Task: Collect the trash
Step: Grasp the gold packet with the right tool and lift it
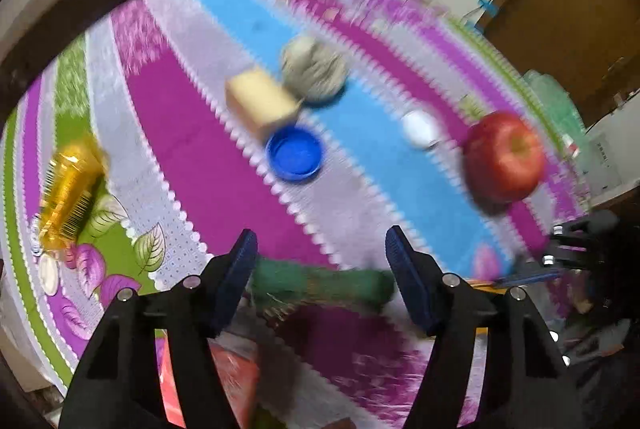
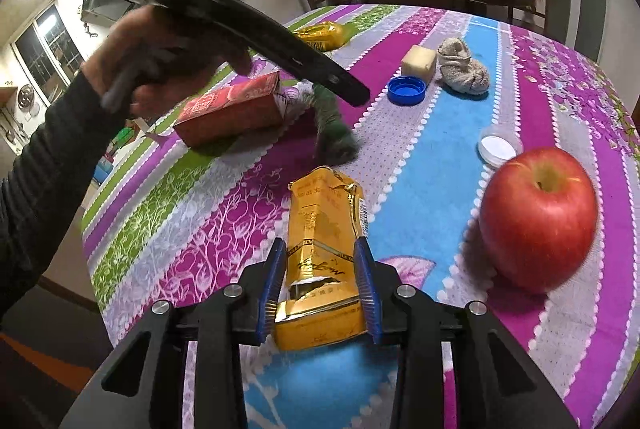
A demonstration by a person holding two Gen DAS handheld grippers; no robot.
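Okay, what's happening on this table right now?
A person is clearing trash off a table with a striped floral cloth. The right gripper is shut on a crumpled gold carton. The left gripper is open, above a green bundle, holding nothing. A red carton, blue cap, white lid and apple lie on the cloth.

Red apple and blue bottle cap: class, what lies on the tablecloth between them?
A small white lid lies between the red apple and the blue bottle cap, nearer the apple; the right wrist view shows it clearly.
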